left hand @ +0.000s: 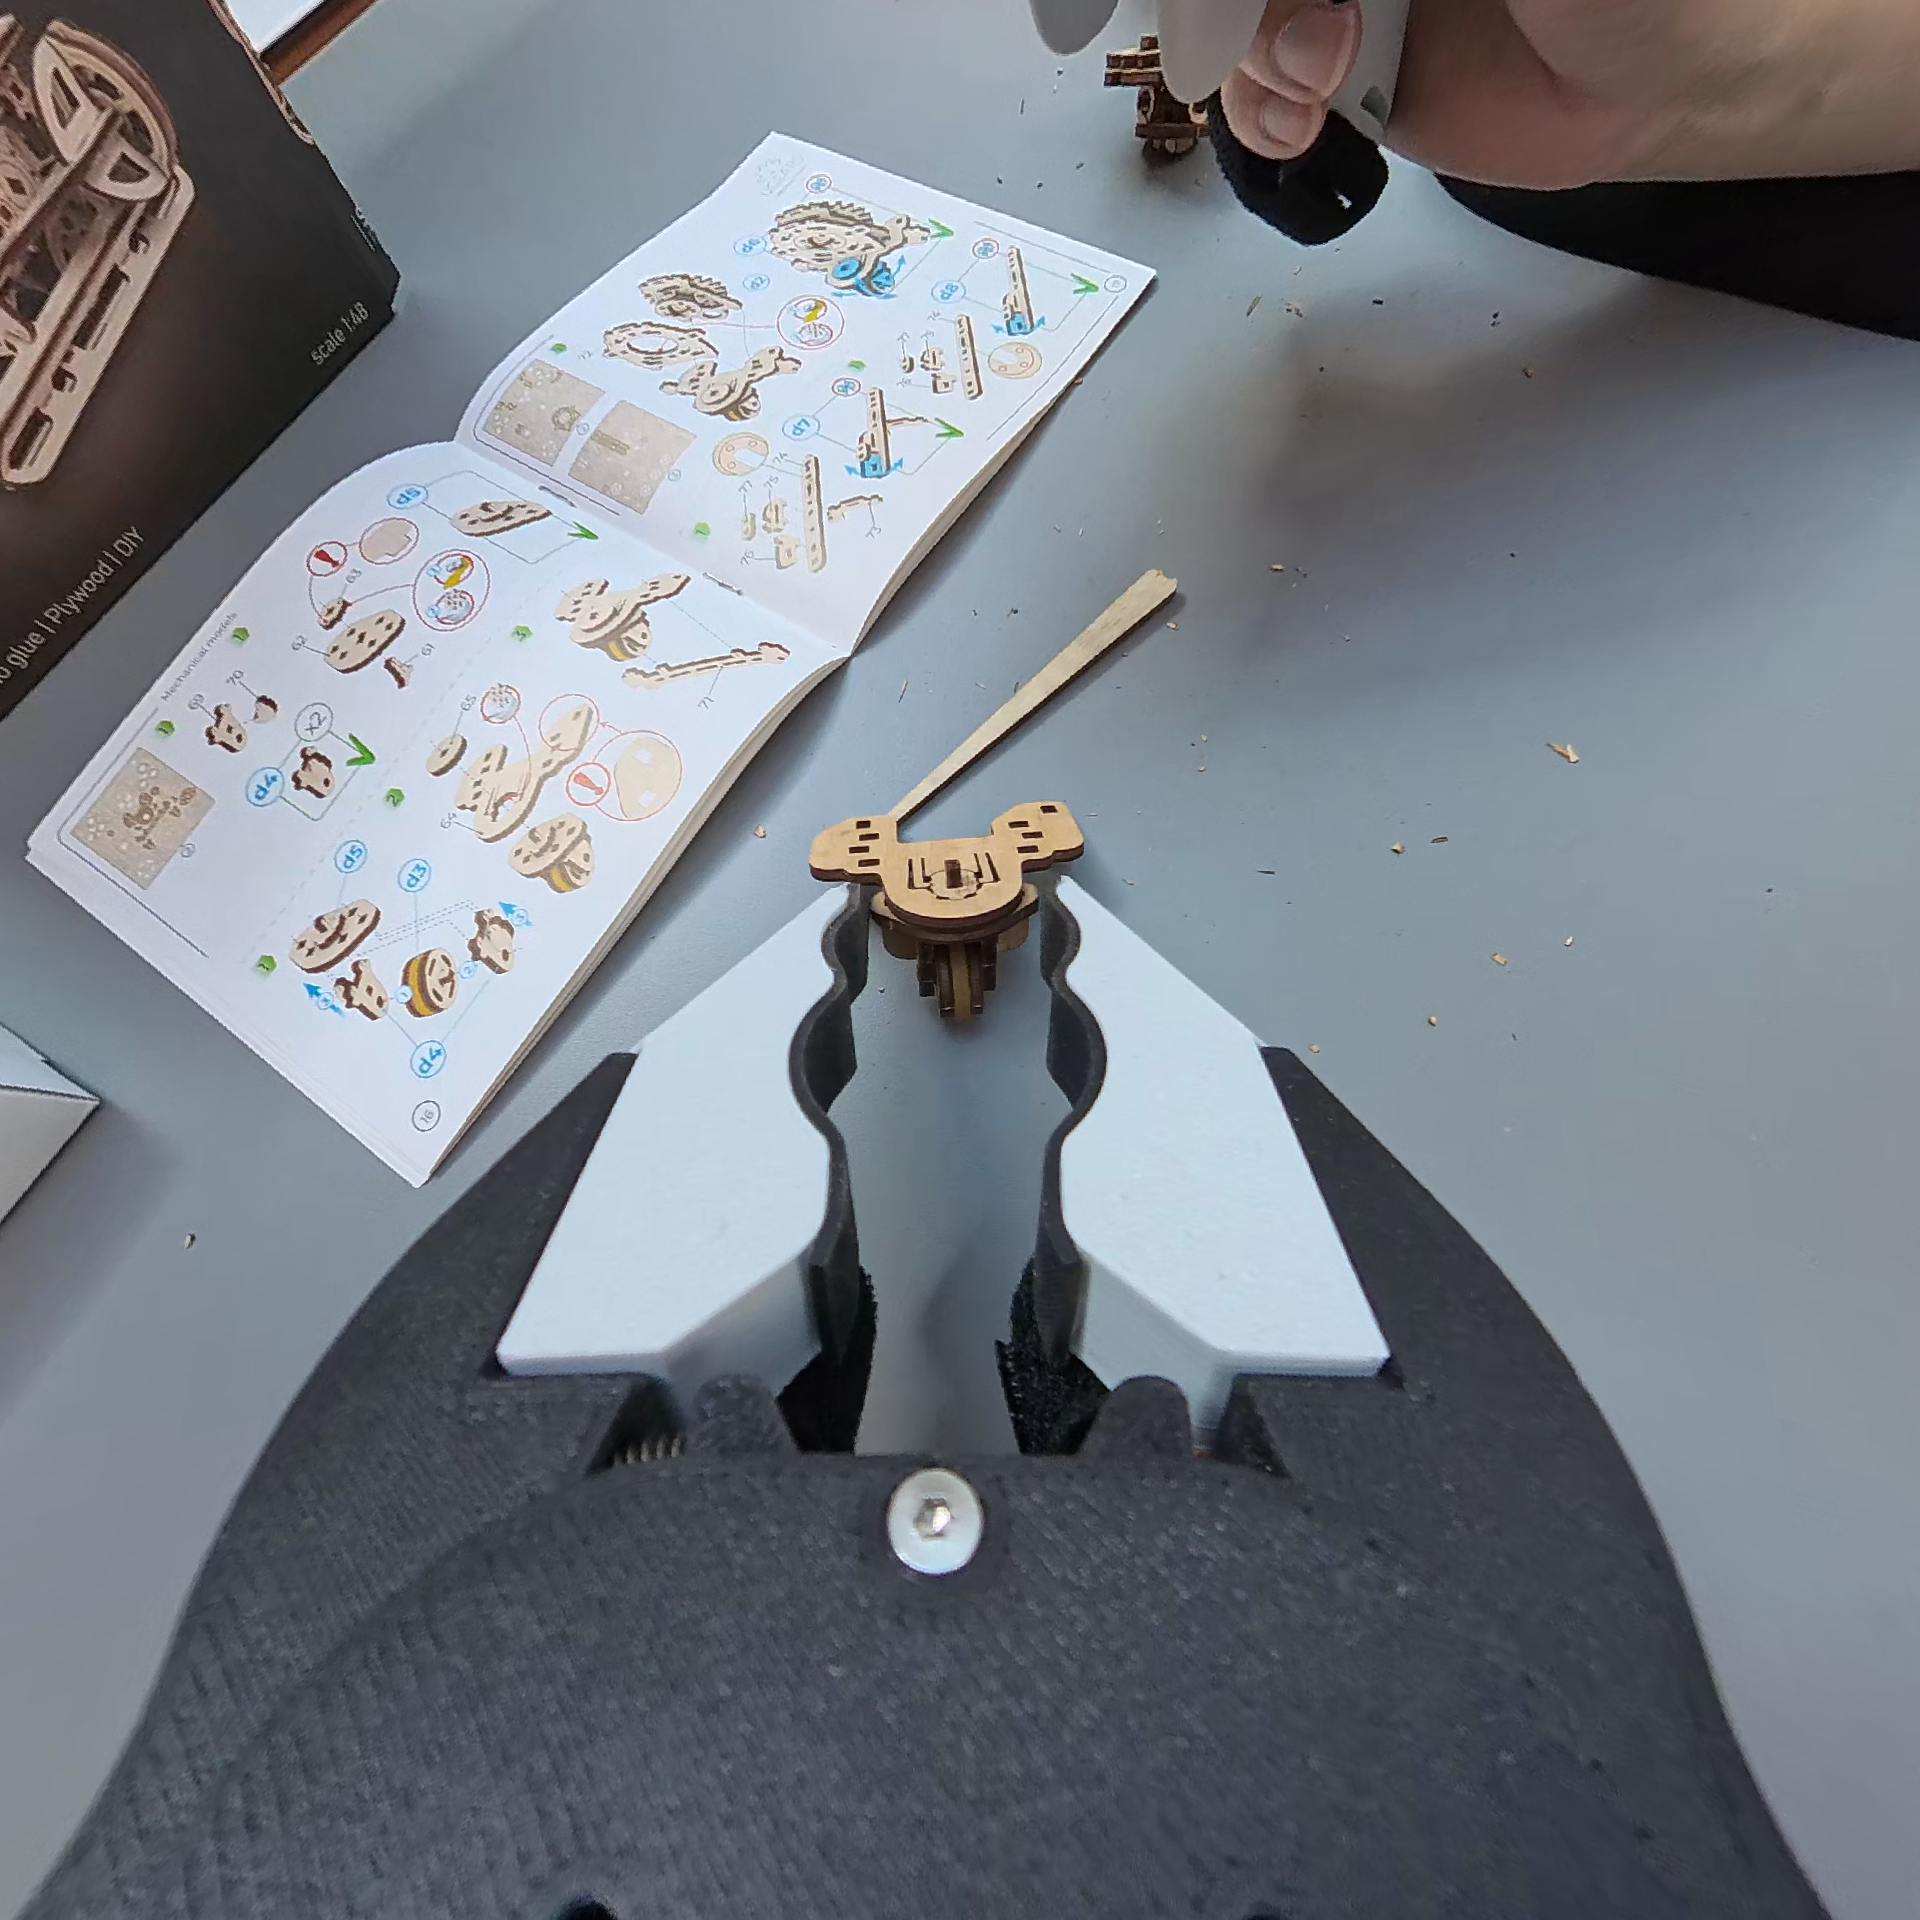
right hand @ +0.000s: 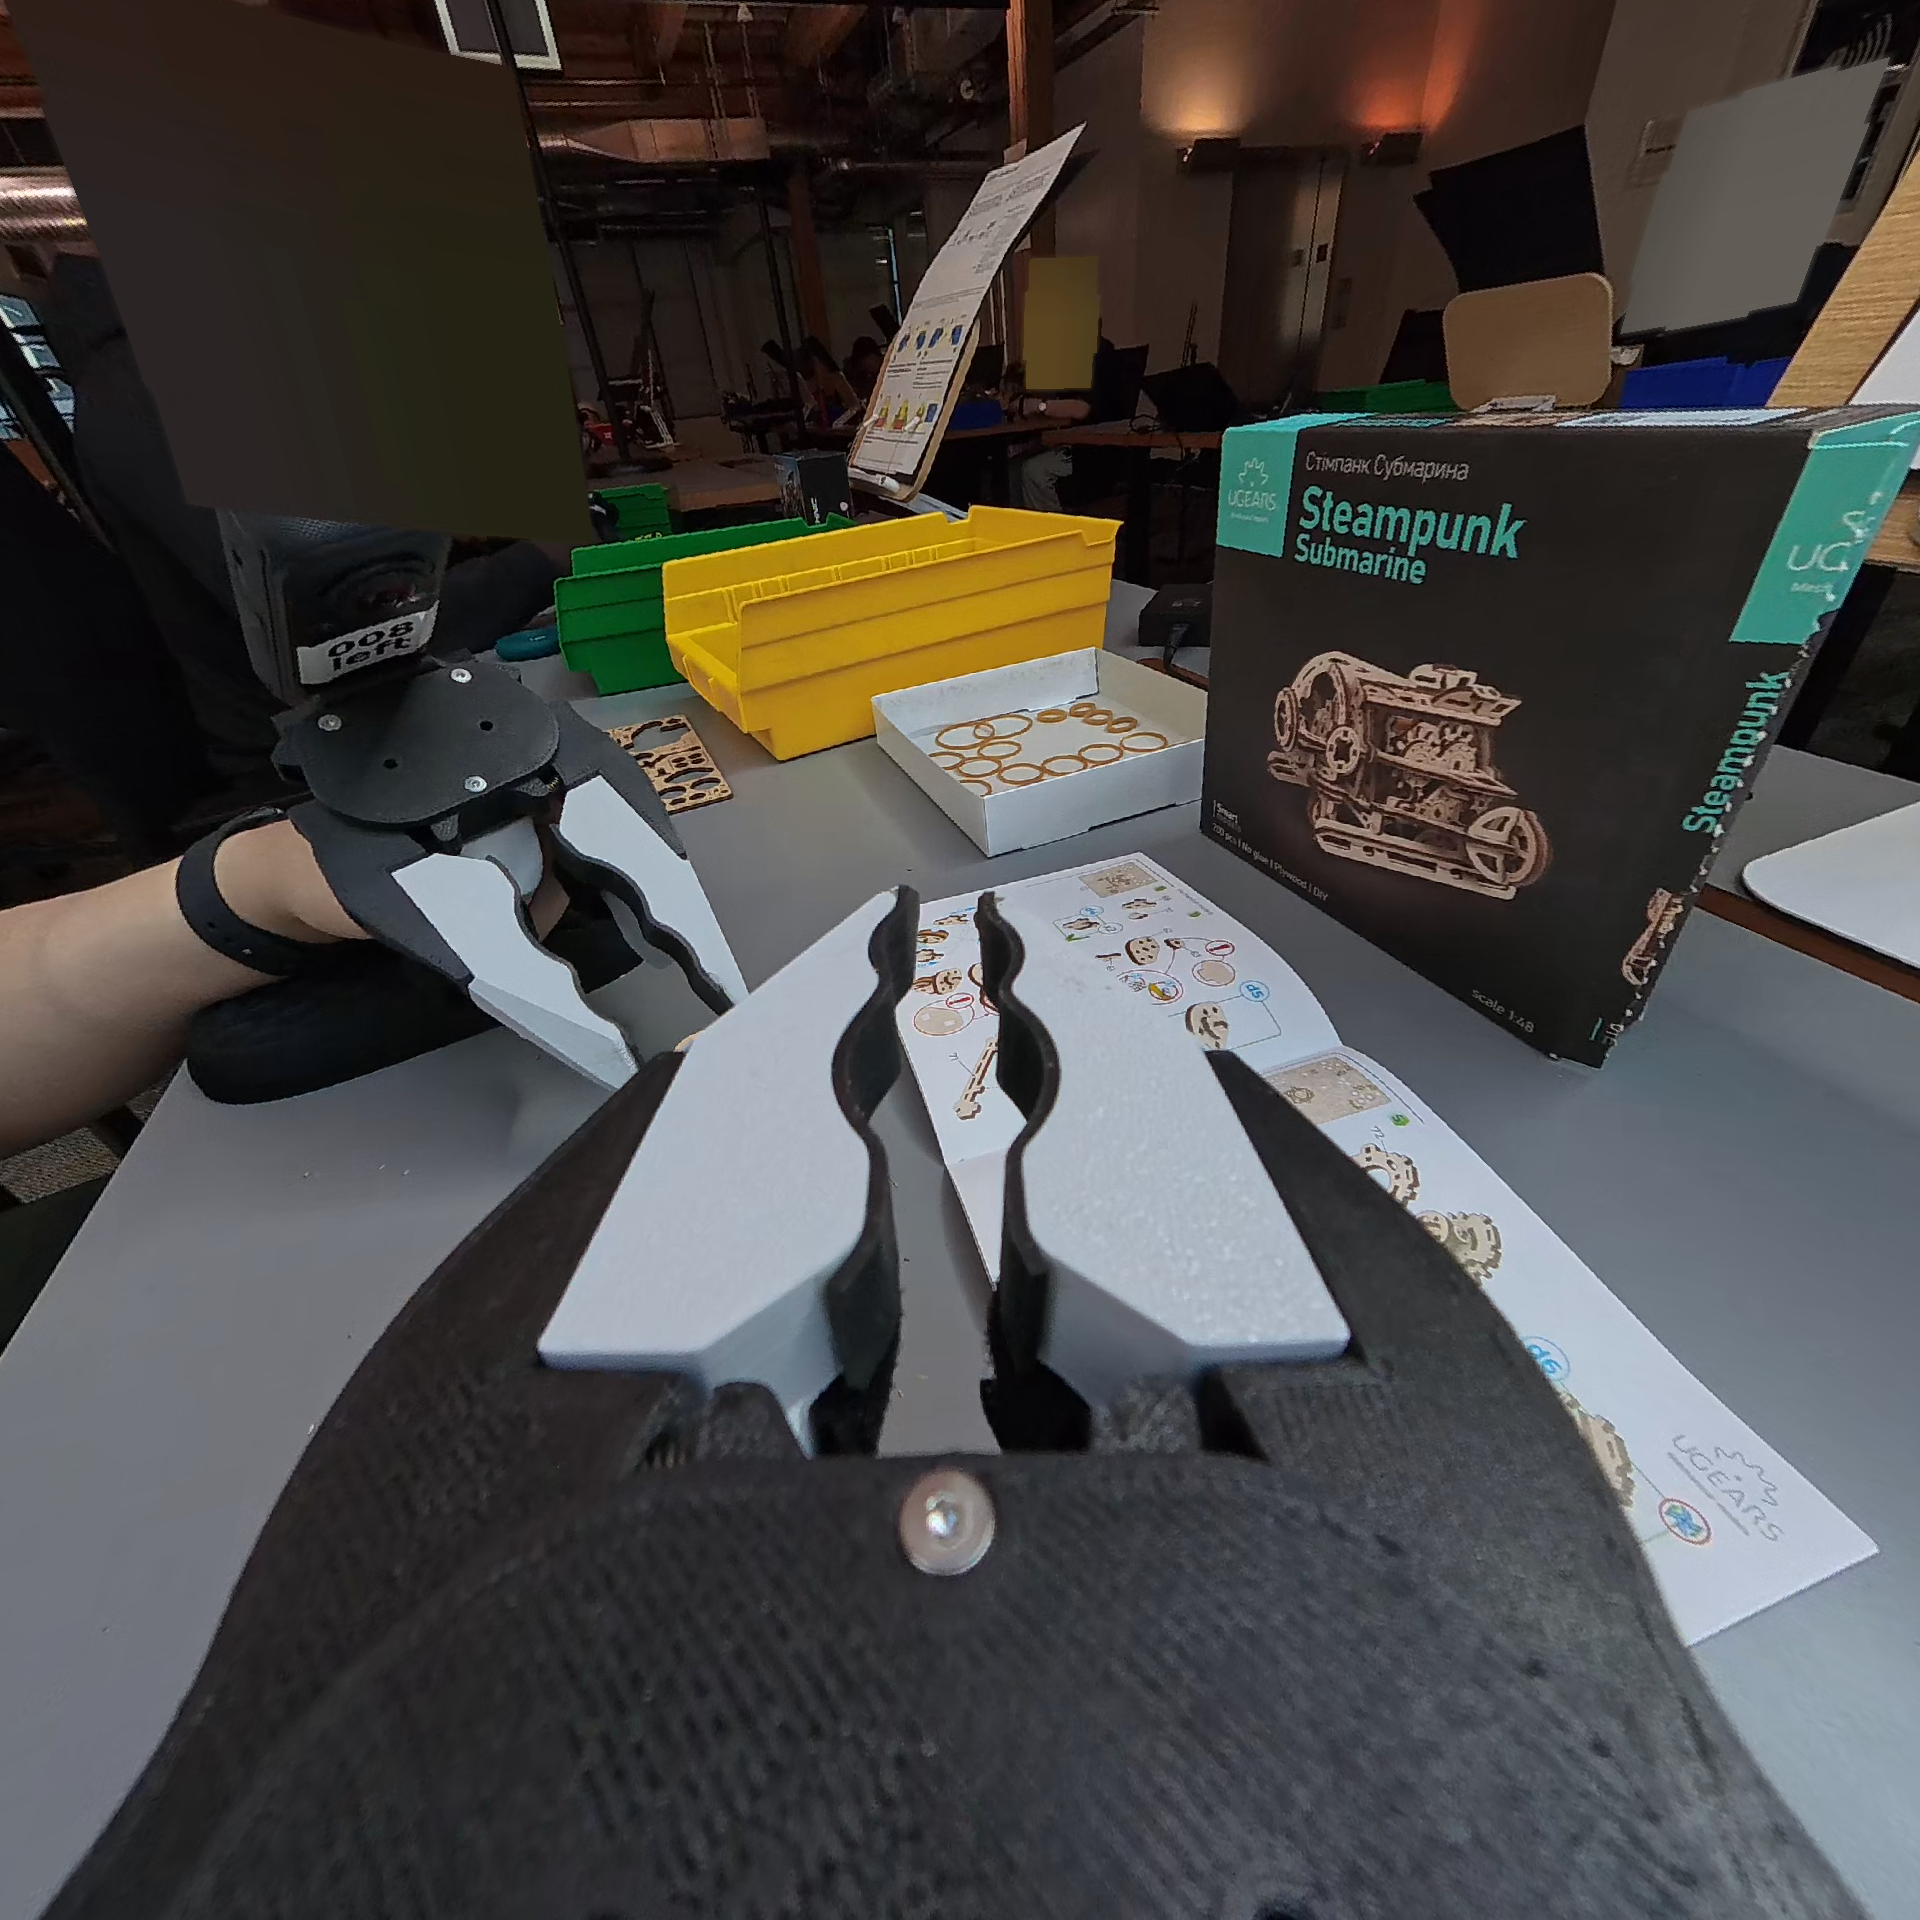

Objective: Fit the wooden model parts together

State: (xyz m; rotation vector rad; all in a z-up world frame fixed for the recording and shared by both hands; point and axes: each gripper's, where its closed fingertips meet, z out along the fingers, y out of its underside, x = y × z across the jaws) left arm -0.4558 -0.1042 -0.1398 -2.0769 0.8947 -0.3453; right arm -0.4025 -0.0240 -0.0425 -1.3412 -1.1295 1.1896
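Plywood, pale tan and laser-cut: the wooden model part (left hand: 948, 878) is a small sub-assembly with a flat lobed plate on top, slotted at both ends, and a stack of notched pieces hanging beneath it. It sits at the fingertips of the left gripper (left hand: 948, 904), whose white fingers with wavy black pads press against its lower stack from both sides, pinching it just above the table. A thin wooden stick (left hand: 1039, 696) lies on the table just beyond it, one end running under the plate's edge.

Right gripper (right hand: 940, 914): fingers held a narrow gap apart, nothing between them, hovering over the open instruction booklet (right hand: 1164, 966). The left gripper (right hand: 665, 1023) shows to its left, tips low near the table.

A second small wooden assembly (left hand: 1153, 99) rests at the far edge of the left wrist view, beside a hand (left hand: 1558, 73).

Surface: grey table (left hand: 1507, 623), littered with fine wood splinters. The booklet (left hand: 582, 623) lies open flat; a dark kit box (right hand: 1507, 717) stands upright behind it. Further back: a white tray of rubber bands (right hand: 1049, 764), a yellow bin (right hand: 883, 623), a green bin (right hand: 613, 613), a punched plywood sheet (right hand: 675, 764).

Room: dim open workspace, more tables and a propped clipboard (right hand: 956, 322) behind.
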